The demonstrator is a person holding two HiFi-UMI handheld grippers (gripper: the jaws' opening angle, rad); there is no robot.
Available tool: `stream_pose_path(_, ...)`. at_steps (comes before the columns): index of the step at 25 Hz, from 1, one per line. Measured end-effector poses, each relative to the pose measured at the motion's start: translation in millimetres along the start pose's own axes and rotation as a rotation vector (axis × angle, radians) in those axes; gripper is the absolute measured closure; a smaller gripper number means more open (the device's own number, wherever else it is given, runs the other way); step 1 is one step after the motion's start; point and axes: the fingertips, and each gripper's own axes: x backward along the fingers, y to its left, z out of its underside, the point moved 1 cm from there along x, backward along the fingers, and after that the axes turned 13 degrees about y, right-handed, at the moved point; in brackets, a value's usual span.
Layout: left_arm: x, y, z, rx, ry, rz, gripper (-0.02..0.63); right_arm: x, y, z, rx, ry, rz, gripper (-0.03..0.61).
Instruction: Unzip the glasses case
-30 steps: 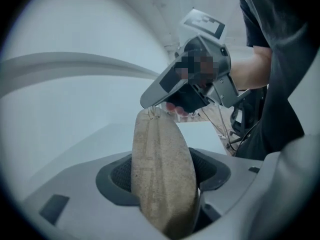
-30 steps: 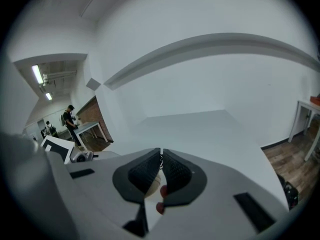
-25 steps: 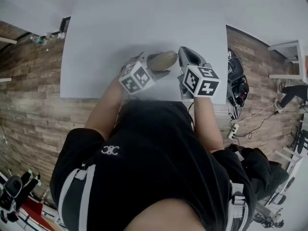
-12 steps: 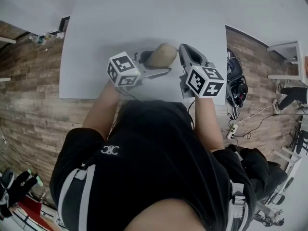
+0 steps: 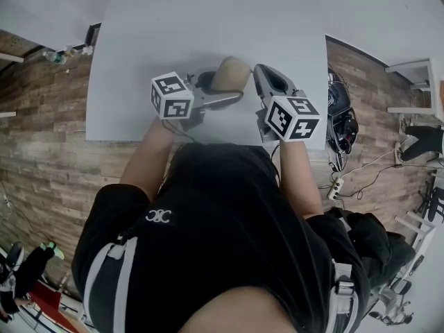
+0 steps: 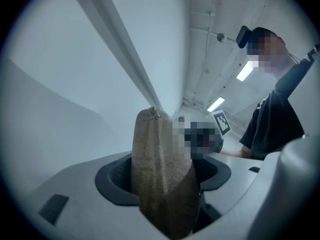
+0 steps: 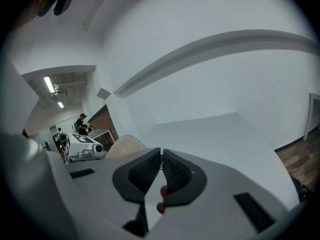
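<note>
Above table (image 5: 208, 19), left tongs (image 6: 165, 176) grip glasses case (image 6: 159, 144), right tongs (image 7: 161, 166) its zipper pull (image 7: 161, 159).

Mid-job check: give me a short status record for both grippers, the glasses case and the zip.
left gripper: shut on the glasses case, jaws wide around its tan body
right gripper: shut, pads together on a thin bit that looks like the zipper pull
case position: between the two grippers, over the near part of the white table
zip: whether it is open or closed cannot be told
</note>
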Motion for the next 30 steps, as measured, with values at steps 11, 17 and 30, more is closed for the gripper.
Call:
stream_pose_path(11, 15.4, 10.5, -2.2, 0.123, -0.100, 0.033, 0.311, -8.2, 18.2, 13.1, 0.041, 0.037, -0.038, 0.549)
stream_pose_path(17, 21.3, 11.1, -7.3, 0.187, -0.161, 0.050, 0.311, -6.9, 26.4, 21.4, 0.069, 0.056, -0.047, 0.549)
stream_pose_path(30, 31.5, 23.3, -16.8, 0.317, -0.289, 0.073, 0.311, -8.2, 38.7, 42.1, 0.093, 0.096, -0.095, 0.549)
